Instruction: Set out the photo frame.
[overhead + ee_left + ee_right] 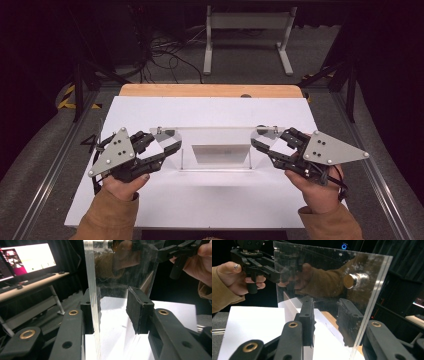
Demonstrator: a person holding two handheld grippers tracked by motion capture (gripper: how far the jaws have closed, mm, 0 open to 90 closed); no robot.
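Observation:
A clear acrylic stand (215, 131) sits mid-table: a long top bar, upright end panels and a small centre box. My left gripper (167, 151) is open at its left end. In the left gripper view the left end panel (92, 277) stands between the jaws of this gripper (115, 312), close against the left pad (87, 312). My right gripper (262, 148) is open at the right end. In the right gripper view the right end panel (324, 272), with a metal bolt (355, 280) through it, stands between the jaws of that gripper (327, 320); the right pad shows through the plastic.
The stand rests on a white board (200, 200) over a wooden tabletop (210, 90). A white desk frame (247, 30) and cables lie on the floor beyond. A lit monitor (25, 260) stands on a side desk. Metal rails (55, 165) run along both table sides.

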